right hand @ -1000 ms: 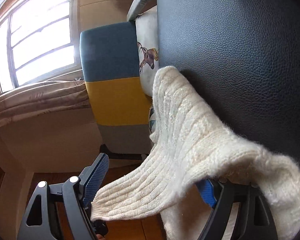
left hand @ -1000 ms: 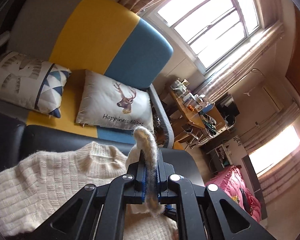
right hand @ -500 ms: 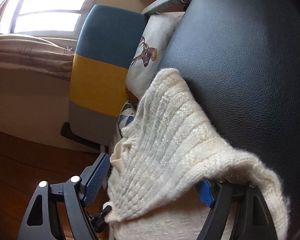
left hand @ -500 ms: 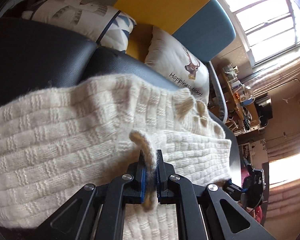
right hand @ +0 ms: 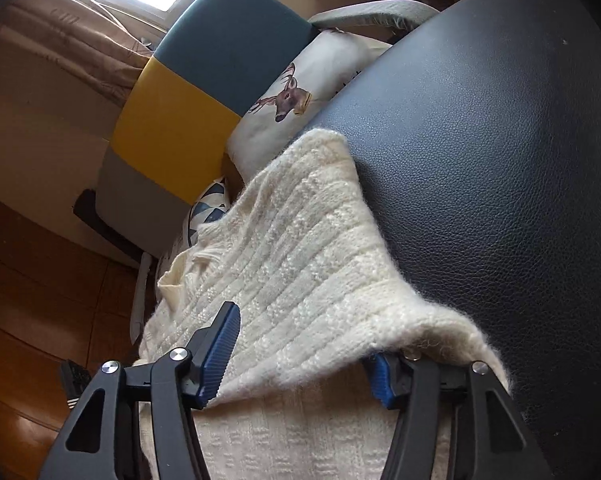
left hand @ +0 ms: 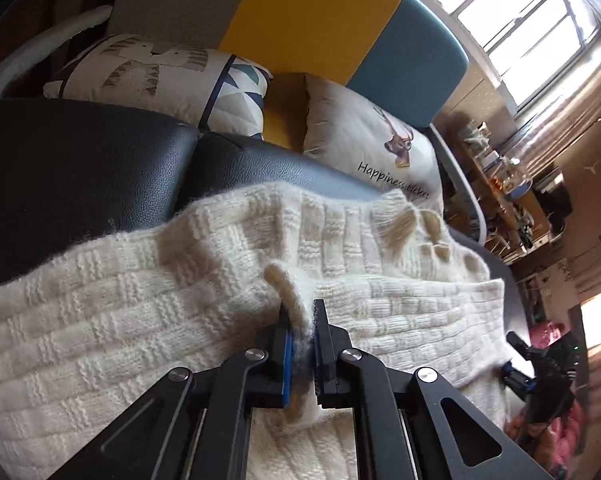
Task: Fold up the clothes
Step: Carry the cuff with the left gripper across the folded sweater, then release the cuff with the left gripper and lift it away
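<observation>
A cream knitted sweater (left hand: pixel 140 320) lies spread over a black leather surface (left hand: pixel 80 168). My left gripper (left hand: pixel 302 320) is shut on a pinched fold of it, and a tuft of wool sticks up between the pads. In the right wrist view a flap of the sweater (right hand: pixel 300 260) lies folded over its lower layer. My right gripper (right hand: pixel 300 364) stands open and wide. The flap's edge drapes over the right finger (right hand: pixel 404 376) and hides its tip. The left finger's blue pad (right hand: pixel 220 348) rests beside the flap.
Beyond the black surface (right hand: pixel 480 160) stands a sofa with a grey, yellow and blue back (left hand: pixel 320 20). On it are a deer cushion (left hand: pixel 372 148) and a patterned cushion (left hand: pixel 160 76). A cluttered desk (left hand: pixel 500 184) is at the right, and wooden floor (right hand: pixel 28 300) lies to the left.
My left gripper has come down from high in the air with its fold, low over the spread sweater. The flap across my open right gripper has settled flatter.
</observation>
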A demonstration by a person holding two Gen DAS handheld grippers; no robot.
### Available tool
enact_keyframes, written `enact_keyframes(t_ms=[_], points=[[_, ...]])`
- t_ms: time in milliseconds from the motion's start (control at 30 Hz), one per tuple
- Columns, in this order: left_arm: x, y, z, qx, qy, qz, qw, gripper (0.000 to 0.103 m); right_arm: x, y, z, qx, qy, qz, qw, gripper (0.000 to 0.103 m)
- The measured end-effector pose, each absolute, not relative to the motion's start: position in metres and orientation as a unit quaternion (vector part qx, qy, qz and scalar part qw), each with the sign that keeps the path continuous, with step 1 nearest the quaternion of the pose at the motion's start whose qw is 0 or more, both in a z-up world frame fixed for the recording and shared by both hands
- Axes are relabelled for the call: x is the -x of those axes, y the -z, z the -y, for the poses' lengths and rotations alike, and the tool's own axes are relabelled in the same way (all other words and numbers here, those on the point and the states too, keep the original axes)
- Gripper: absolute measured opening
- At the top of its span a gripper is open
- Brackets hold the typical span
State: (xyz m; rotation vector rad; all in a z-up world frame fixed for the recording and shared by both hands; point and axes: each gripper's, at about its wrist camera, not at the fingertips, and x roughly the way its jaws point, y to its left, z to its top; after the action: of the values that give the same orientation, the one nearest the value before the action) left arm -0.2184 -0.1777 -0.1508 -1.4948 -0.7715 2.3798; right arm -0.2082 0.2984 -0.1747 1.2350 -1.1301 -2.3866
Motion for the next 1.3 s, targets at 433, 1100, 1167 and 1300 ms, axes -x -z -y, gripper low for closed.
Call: enact_keyframes(t_ms=[433, 1100, 1167, 1300], points=[[0.185, 0.106, 0.186, 0.446, -0.845, 0.271, 0.117, 0.02, 0.161, 0.12, -0.3, -0.44, 0.862, 0.208, 0.14, 0.06], [0.196, 0.144, 0.138, 0.467, -0.856, 0.187, 0.122, 0.023, 0.192, 0.145, -0.26, -0.474, 0.867, 0.073, 0.135, 0.057], [0.195, 0.144, 0.139, 0.466, -0.855, 0.192, 0.123, 0.023, 0.193, 0.149, -0.26, -0.477, 0.866, 0.068, 0.132, 0.057], [0.194, 0.143, 0.143, 0.467, -0.851, 0.208, 0.124, 0.023, 0.196, 0.136, -0.258, -0.471, 0.868, 0.071, 0.139, 0.057]])
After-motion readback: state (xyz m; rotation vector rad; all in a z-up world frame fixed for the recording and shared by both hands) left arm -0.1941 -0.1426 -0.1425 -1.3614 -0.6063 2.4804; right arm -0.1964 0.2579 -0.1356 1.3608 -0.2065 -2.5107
